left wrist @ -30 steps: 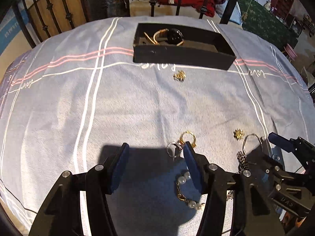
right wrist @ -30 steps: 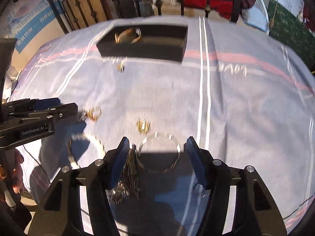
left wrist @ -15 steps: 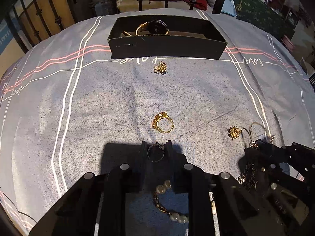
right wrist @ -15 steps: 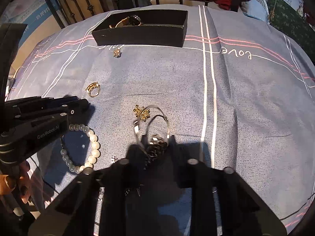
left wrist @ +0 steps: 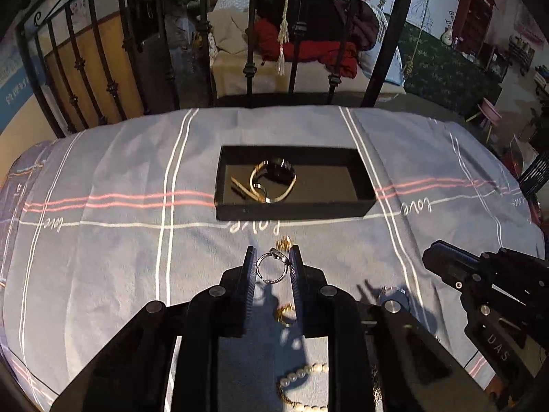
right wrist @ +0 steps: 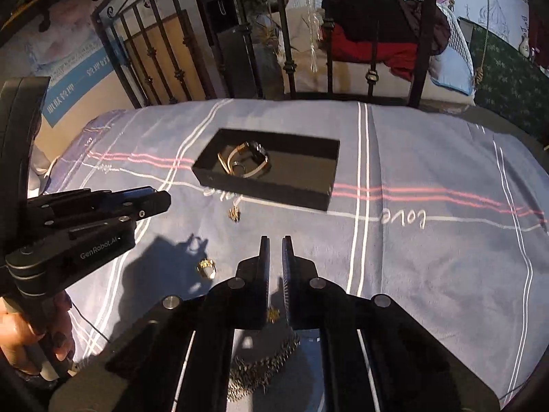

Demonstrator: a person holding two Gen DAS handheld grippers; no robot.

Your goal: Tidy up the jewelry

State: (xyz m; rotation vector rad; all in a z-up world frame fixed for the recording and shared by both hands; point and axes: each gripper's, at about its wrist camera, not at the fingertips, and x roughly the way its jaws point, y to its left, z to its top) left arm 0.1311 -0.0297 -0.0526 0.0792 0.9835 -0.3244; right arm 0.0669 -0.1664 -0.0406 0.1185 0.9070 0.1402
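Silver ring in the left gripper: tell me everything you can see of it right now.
The silver ring is a thin open band, metallic, with a small dark setting at its top right. It stands upright, its opening facing the camera, pinched at both sides between the left gripper fingers and held above the striped cloth, short of the black box.

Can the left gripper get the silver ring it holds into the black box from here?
Probably yes. The left gripper holds the silver ring lifted, and only open cloth with a small gold charm lies before the black box, whose top is open.
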